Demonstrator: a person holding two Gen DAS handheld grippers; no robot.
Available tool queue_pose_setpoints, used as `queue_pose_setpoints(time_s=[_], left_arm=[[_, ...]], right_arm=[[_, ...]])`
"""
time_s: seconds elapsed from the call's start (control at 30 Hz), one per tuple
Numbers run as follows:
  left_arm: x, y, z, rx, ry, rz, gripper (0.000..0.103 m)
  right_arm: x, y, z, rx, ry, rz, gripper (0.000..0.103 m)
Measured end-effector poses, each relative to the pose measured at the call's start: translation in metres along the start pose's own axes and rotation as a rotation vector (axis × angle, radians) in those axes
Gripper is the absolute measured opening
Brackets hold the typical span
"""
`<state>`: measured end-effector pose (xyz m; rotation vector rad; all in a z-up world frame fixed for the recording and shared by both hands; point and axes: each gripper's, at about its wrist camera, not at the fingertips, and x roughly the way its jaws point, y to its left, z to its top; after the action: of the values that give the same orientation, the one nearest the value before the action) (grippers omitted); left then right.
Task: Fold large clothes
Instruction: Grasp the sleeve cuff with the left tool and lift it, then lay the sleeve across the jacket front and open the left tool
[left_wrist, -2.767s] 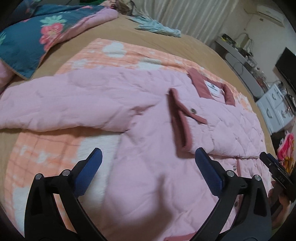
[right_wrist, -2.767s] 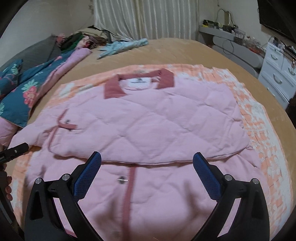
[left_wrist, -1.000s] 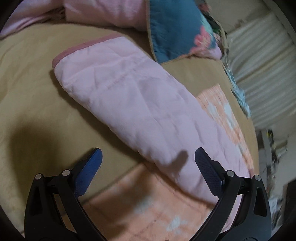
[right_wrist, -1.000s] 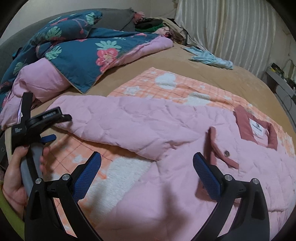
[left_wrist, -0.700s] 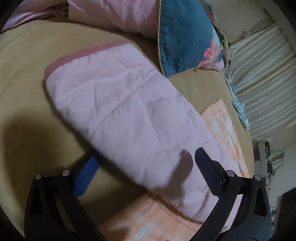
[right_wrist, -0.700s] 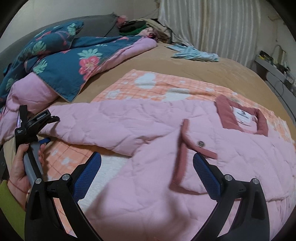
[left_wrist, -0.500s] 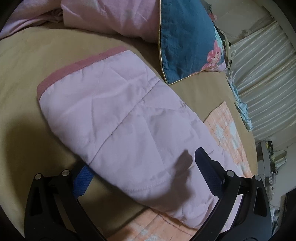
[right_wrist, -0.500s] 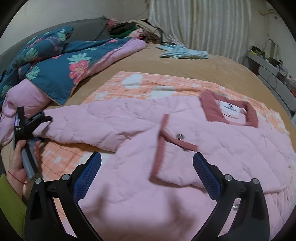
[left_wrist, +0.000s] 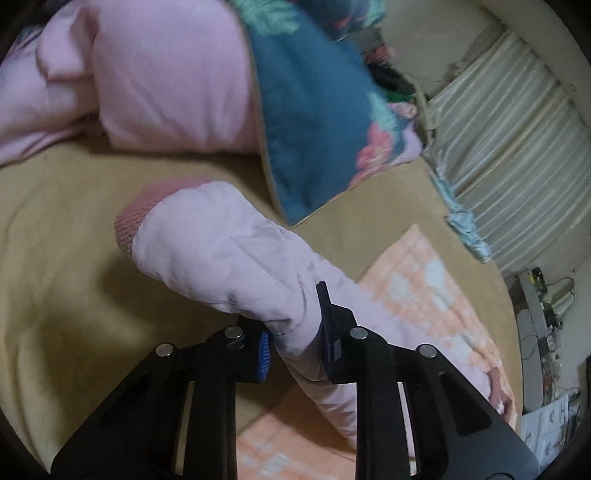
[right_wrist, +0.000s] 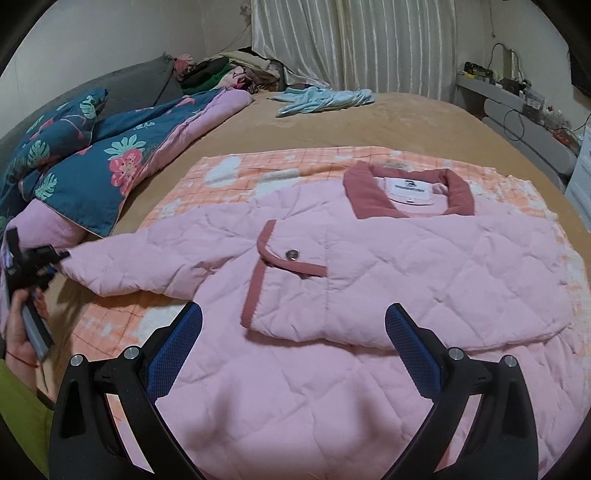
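Observation:
A pink quilted jacket (right_wrist: 388, 280) with a dusty-rose collar lies face up on an orange checked blanket (right_wrist: 236, 173) on the bed. One sleeve is folded across its chest; the other sleeve (left_wrist: 229, 254) stretches out to the left. My left gripper (left_wrist: 293, 347) is shut on that sleeve a little behind its rose cuff and lifts it off the bed; it also shows in the right wrist view (right_wrist: 37, 258). My right gripper (right_wrist: 293, 350) is open and empty, hovering over the jacket's lower front.
A teal floral quilt with pink lining (right_wrist: 92, 158) is heaped at the bed's left. A light blue garment (right_wrist: 325, 98) lies near the curtain. Shelves with cables and white drawers (right_wrist: 517, 110) stand to the right. The bed cover (left_wrist: 55, 295) is tan.
My left gripper has closed on the outstretched sleeve near the cuff and raised it. My right gripper swung right, so the jacket body now sits centred in its view.

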<state>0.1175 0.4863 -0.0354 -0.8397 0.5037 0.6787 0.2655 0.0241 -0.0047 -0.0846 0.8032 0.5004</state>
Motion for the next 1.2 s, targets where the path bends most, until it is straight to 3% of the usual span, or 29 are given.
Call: queue_pose_setpoints(time_s=[0.57,0.8,1.2], left_arm=[[-0.100,-0.119,-0.032,0.238,-0.093,-0.313,0.012],[-0.122,-0.155,-0.047,0.310,-0.095,-0.341,0.012],[-0.155,-0.210,-0.085,0.421,-0.090,-0.373,0.012]], right_arm=[[-0.043,-0.046,-0.005,0.070,-0.049,-0.043,0.099],[-0.069,-0.062,-0.005,0.097,-0.100,-0.009,0.099],[-0.116,-0.093,-0.019,0.120,-0.155,-0.022,0.099]])
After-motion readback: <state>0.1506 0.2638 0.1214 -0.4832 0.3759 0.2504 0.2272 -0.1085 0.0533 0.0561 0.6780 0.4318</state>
